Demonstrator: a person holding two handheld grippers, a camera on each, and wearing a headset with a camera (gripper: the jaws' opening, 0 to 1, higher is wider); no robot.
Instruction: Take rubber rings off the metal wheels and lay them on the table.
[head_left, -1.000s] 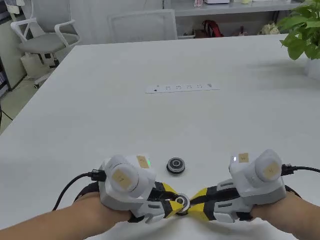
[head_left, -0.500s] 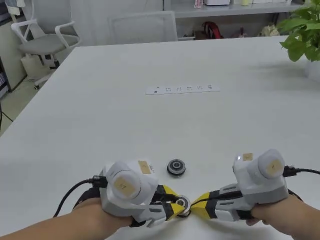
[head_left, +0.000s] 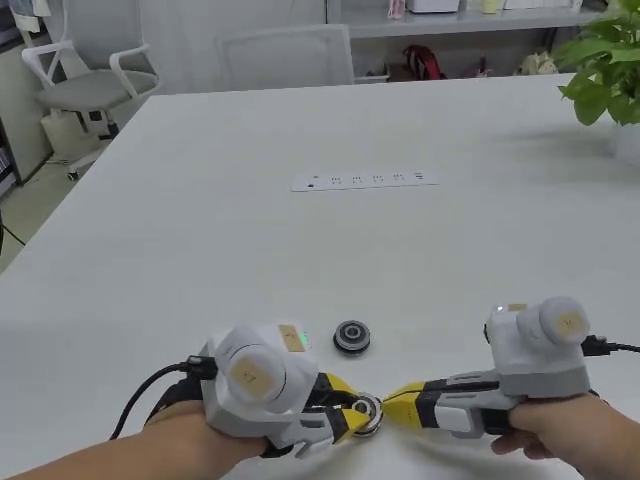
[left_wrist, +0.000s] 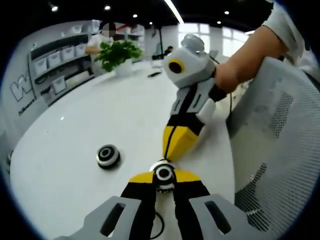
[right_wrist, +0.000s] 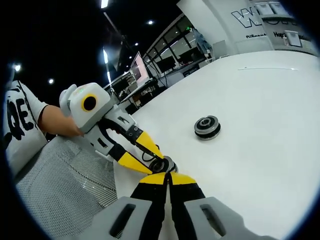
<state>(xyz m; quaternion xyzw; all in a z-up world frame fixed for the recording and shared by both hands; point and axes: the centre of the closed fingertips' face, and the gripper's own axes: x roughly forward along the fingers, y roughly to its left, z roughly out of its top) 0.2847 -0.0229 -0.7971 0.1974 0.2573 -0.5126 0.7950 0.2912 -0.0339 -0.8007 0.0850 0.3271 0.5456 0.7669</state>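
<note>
Fingers of left gripper (left_wrist: 164, 176): closed onto the held wheel (left_wrist: 164, 173), one yellow tip on each side of it.
Fingers of right gripper (right_wrist: 167, 176): pressed together, with only a thin seam between the yellow tips; the tips touch the rim of the held wheel. Whether they nip its rubber ring cannot be told.
Gripper arrangement: in the head view the two grippers point at each other, tip to tip, at the near edge of the table (head_left: 300, 250), with the wheel between them.
Held wheel: small and round, with a dark outer band around a pale metal centre. It sits low over the tabletop; contact with the surface cannot be told.
Free wheel (head_left: 351, 335): lies flat on the table just beyond the gripper tips, apart from both grippers. A dark band runs round its metal hub.
Hands: left hand (head_left: 195, 440) and right hand (head_left: 565, 440) each grasp a gripper body from behind.
Cable (head_left: 150, 385): black, running from the left gripper body towards the near table edge.
Power strip (head_left: 365, 178): white, lying flat at mid-table, well apart from the wheels.
Plant (head_left: 605, 60): green leaves at the far right corner of the table.
Office chair (head_left: 90, 85): white, standing beyond the far left corner of the table.
</note>
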